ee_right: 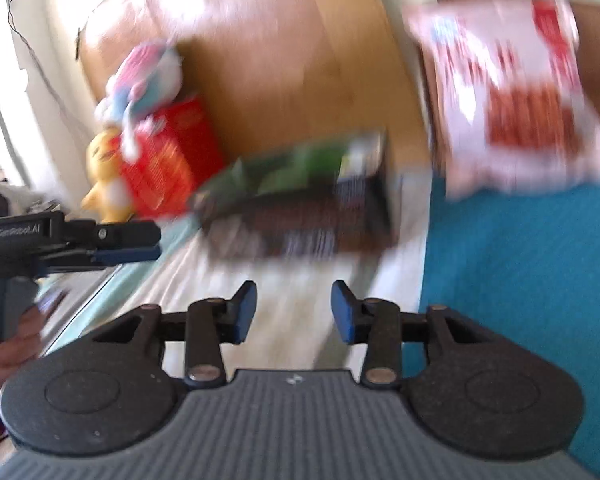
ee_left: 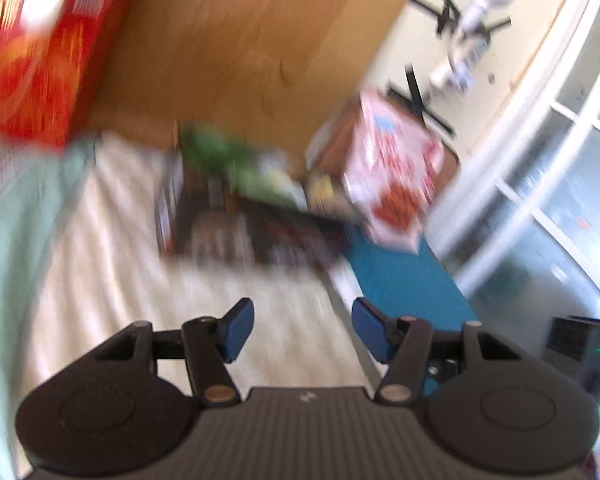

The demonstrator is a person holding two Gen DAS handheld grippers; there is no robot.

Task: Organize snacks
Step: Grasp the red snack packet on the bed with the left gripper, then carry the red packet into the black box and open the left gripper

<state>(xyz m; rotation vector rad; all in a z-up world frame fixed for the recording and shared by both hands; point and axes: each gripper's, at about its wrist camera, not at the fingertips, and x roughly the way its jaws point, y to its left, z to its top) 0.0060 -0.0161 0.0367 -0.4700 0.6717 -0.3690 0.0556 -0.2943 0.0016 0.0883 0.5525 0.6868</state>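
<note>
Both views are motion-blurred. A dark brown snack box (ee_left: 256,236) (ee_right: 312,228) lies flat on the striped bedding, with a green packet (ee_left: 236,164) (ee_right: 300,164) on top of it. A pink-white snack bag (ee_left: 396,184) (ee_right: 512,100) stands to the right of them. At the left a red box (ee_left: 40,60) (ee_right: 168,164) leans on the wooden headboard. My left gripper (ee_left: 303,330) is open over the bedding, short of the dark box, nothing between its blue pads. My right gripper (ee_right: 294,310) is open too and holds nothing. The left gripper (ee_right: 132,240) shows at the right wrist view's left edge.
A wooden headboard (ee_left: 252,40) backs the snacks. A teal sheet (ee_right: 520,280) covers the right side and a mint blanket (ee_left: 24,220) the left. Plush toys (ee_right: 140,80) sit by the red box. A window and a black device (ee_left: 580,340) are at the right.
</note>
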